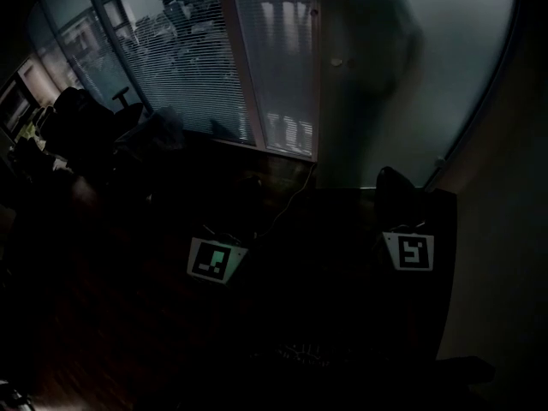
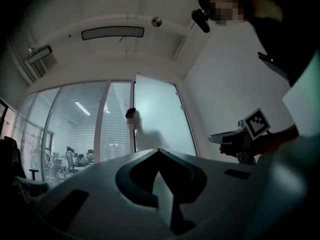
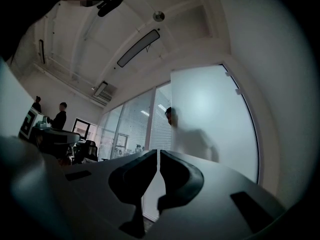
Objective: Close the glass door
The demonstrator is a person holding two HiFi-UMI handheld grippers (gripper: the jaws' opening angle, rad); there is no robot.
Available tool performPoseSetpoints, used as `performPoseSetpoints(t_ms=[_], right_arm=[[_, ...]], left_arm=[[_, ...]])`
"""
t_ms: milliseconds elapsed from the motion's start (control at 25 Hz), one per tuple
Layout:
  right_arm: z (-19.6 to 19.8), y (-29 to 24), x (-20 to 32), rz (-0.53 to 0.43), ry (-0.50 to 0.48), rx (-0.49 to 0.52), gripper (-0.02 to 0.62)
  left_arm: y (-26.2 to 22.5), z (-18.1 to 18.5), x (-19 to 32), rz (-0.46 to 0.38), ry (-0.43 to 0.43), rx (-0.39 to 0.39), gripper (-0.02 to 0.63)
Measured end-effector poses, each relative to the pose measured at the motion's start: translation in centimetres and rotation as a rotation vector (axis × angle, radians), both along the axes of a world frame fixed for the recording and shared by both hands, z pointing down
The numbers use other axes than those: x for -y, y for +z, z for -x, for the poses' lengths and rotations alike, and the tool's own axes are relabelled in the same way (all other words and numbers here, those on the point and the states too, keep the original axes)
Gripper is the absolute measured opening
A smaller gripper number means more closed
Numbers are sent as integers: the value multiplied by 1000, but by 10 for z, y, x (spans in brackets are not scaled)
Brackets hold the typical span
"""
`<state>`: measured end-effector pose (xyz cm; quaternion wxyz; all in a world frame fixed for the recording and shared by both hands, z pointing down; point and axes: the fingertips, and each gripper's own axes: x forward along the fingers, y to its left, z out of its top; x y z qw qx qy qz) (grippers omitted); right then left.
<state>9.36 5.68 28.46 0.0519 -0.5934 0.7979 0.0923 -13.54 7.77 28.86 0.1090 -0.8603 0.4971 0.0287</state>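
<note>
From the left gripper view, the left gripper [image 2: 159, 151] has its fingers clenched tip to tip, with nothing between them. Straight beyond stands the frosted door [image 2: 162, 116]. Its left edge lies in front of a glass wall [image 2: 75, 129] hung with blinds, and a person's shadow [image 2: 134, 126] shows at that edge. Chairs [image 2: 70, 158] show through the blinds. At the right a hand [image 2: 272, 141] holds the right gripper [image 2: 215, 138], which points towards the door and is clear of it. A long lamp [image 2: 112, 32] hangs on the ceiling.

From the right gripper view, the right gripper's fingers are clenched too, with only a thin slit between them and nothing in it. The door fills the space behind and to the right of them, with the same shadow on its left side. The glass wall runs off to the left, where two people [image 3: 59, 116] stand far off near dark chairs.

The head view is very dark. The door takes up the upper right and the blinds the upper left. Both grippers sit low in the frame, side by side and apart from the door.
</note>
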Motion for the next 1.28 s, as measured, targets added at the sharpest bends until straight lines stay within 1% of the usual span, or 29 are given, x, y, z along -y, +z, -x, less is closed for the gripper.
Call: performPoseSetpoints(t_ms=[160,360,600,760,920,1040,1280], right_arm=[[-3,0,28,4,-14,-5,5],[-13,2,65,-1,-34,-14,8],[-20,-4,106,1,-47,-16,35],[-24,0,132,4,-58,-16,37],[-21,2,158,10,-63,-17,37],[-19,6,174,11,-61,-19,38],[-15,4,225,6,-26,-19,52]], left_arm=[[1,-2,26,7,-16,-5,2],[-1,-14,59,-4,-30,-3,2],[-6,-21,96,-8,-50,1,2],[-2,-27,118,-1,-64,1,2],[3,-21,143,15,-79,-6,2],[5,-17,162,10,-83,-6,2],[4,-11,222,-1,-49,-6,2]])
